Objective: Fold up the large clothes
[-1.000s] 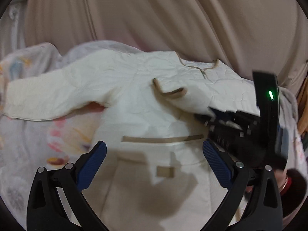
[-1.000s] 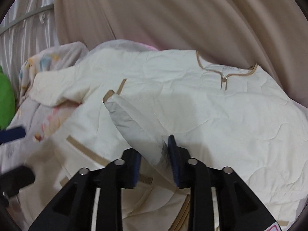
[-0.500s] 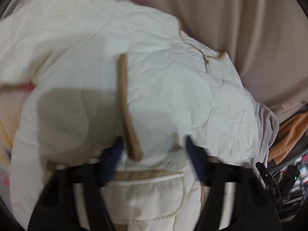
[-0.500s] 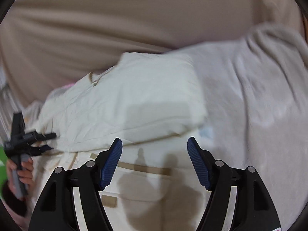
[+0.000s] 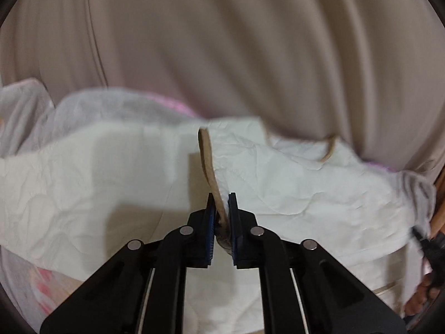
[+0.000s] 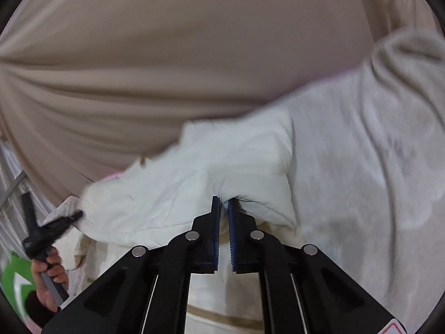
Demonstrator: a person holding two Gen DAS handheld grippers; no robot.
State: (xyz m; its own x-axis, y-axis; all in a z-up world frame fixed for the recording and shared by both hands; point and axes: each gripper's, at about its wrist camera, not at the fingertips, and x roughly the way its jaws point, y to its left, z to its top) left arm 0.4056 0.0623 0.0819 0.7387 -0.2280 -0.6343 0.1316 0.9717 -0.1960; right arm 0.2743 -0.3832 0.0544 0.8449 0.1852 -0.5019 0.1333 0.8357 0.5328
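A cream quilted jacket (image 5: 292, 183) with tan trim lies spread on the bed; it also shows in the right wrist view (image 6: 194, 183). My left gripper (image 5: 222, 203) is shut on the tan-trimmed sleeve cuff (image 5: 207, 161), which stands up from the jaws. My right gripper (image 6: 224, 208) is shut on a fold of the cream jacket at its right side. The left gripper also shows at the left of the right wrist view (image 6: 50, 231), touching the jacket's edge.
A beige curtain (image 5: 222, 41) hangs close behind the bed. A pale grey blanket (image 6: 375, 153) covers the bed to the right of the jacket. A patterned sheet (image 5: 27, 278) lies at lower left. A green object (image 6: 14, 281) sits at far left.
Both grippers were open half a second ago and have closed: the left on the sleeve cuff, the right on the jacket's side. Both views have shifted forward.
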